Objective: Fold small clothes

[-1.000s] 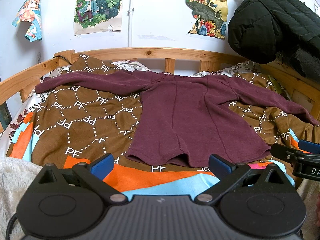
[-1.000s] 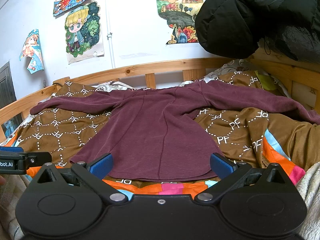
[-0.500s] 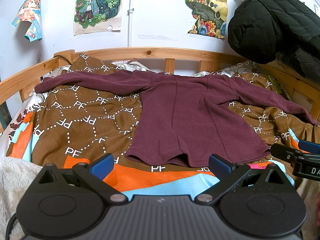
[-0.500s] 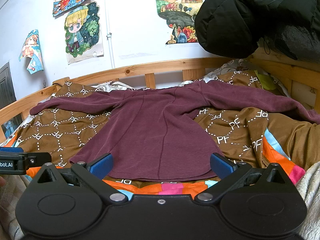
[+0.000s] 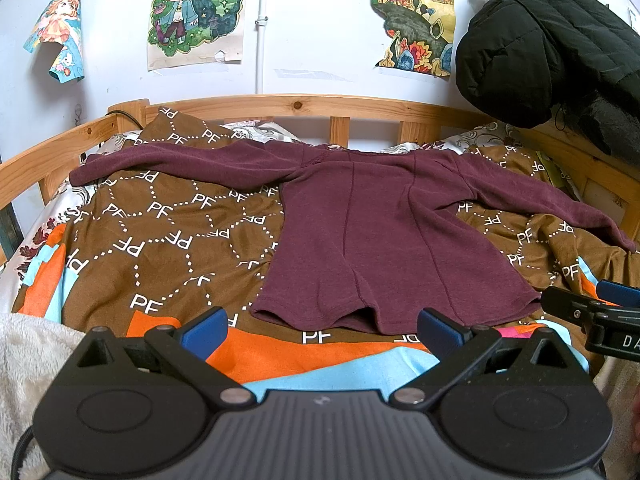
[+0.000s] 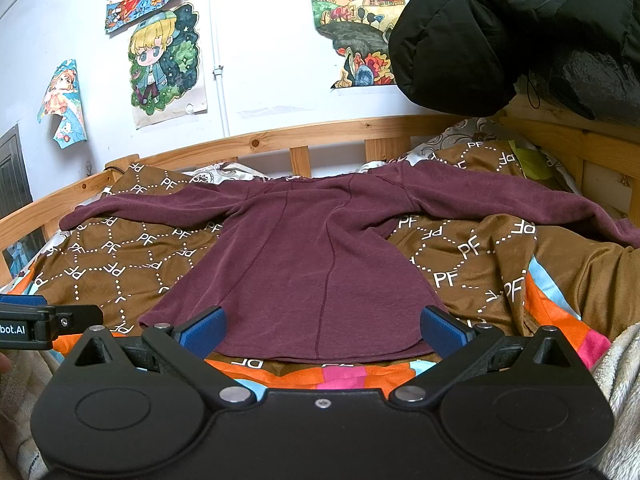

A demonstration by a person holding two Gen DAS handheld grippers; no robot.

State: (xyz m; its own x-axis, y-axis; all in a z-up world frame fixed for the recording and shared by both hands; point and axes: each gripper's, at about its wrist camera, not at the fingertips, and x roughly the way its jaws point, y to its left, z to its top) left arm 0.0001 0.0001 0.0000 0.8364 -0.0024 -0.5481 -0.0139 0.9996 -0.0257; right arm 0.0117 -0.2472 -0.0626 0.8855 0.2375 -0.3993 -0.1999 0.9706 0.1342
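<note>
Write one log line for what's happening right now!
stage: pre-fold | maroon long-sleeved top: flat, sleeves spread, on patterned bedspread | left gripper: open, empty | right gripper: open, empty

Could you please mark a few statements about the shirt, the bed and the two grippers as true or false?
1. The maroon shirt lies spread flat with both sleeves out. True.
2. The left gripper is shut on the hem. False: it is open and holds nothing.
3. A black jacket hangs above the bed's right side. True.
4. The shirt is already folded in half. False: it is unfolded.
5. The right gripper is open, with the hem beyond its fingers. True.
</note>
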